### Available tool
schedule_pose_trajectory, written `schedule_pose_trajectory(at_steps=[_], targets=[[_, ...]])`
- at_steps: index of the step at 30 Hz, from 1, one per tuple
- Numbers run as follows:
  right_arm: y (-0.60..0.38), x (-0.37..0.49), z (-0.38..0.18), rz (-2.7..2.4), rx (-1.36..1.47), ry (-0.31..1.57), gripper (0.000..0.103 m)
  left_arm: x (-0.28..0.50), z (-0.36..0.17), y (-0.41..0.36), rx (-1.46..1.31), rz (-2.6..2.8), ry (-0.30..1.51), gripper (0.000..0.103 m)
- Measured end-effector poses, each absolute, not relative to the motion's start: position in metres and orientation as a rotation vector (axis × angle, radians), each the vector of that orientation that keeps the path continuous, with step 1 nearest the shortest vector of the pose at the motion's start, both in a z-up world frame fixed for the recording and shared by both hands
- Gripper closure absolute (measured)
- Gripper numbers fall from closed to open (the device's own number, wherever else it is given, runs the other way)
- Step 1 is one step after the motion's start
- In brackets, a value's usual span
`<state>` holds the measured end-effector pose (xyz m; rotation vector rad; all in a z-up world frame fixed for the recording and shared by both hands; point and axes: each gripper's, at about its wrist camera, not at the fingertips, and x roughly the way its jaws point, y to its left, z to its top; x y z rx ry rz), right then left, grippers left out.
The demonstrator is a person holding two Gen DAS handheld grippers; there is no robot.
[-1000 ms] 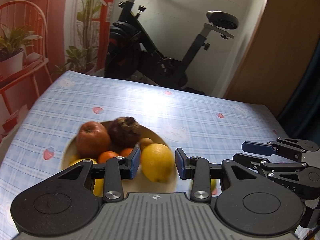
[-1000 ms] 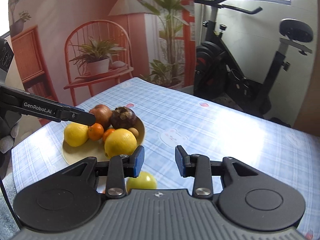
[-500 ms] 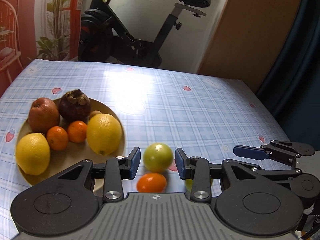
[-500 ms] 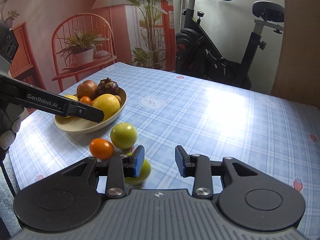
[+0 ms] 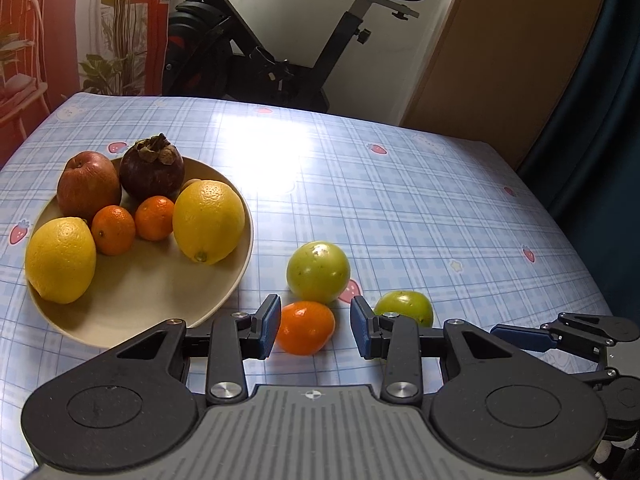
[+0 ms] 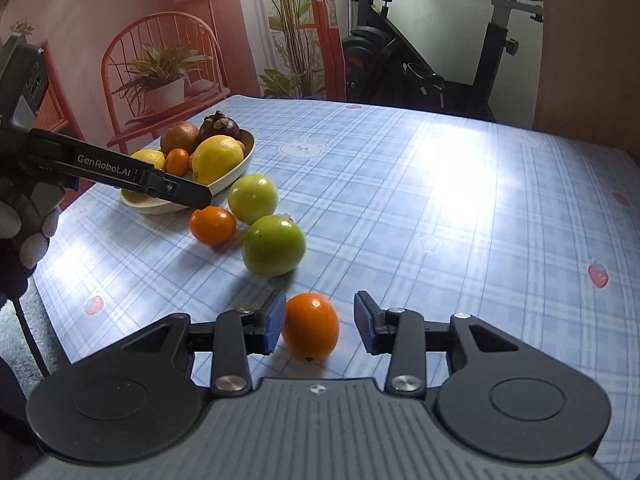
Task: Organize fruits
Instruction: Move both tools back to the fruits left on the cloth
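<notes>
The left gripper hangs narrowly parted around a tangerine on the table, touching neither pad. The right gripper, whose jaws have just been opening, frames another tangerine without pressing it. Two green fruits lie near a filled bowl.

From my left wrist view, the nearer green round fruit is half hidden behind my left claw's right finger. A small brownish fruit barely peeks out behind the big yellow lemon. In my right wrist view, the left claw's black arm covers the near rim of the beige shallow bowl, and the exercise bike is cut off at the top edge.
</notes>
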<state>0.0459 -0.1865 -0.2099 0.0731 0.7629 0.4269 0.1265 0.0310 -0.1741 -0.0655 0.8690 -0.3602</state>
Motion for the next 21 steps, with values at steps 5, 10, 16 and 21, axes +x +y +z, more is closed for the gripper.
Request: schedule_pose_trajectory(at_steps=[5,10,16,21], targets=[[-0.179,0.045,-0.213,0.453,0.063,0.775,0.062,0.123,-0.179,0.034,-0.046,-0.345,0.882,0.063],[-0.177,0.045,-0.218,0.467,0.082,0.785,0.062,0.123,-0.18,0.038,-0.055,-0.339,0.884,0.063],[-0.172,0.044,-0.221,0.474,0.066,0.786,0.064,0.12,-0.179,0.036,-0.053,-0.337,0.877,0.06],[-0.173,0.045,-0.221,0.471,0.075,0.784,0.064,0.121,-0.181,0.036,-0.05,-0.335,0.879,0.059]])
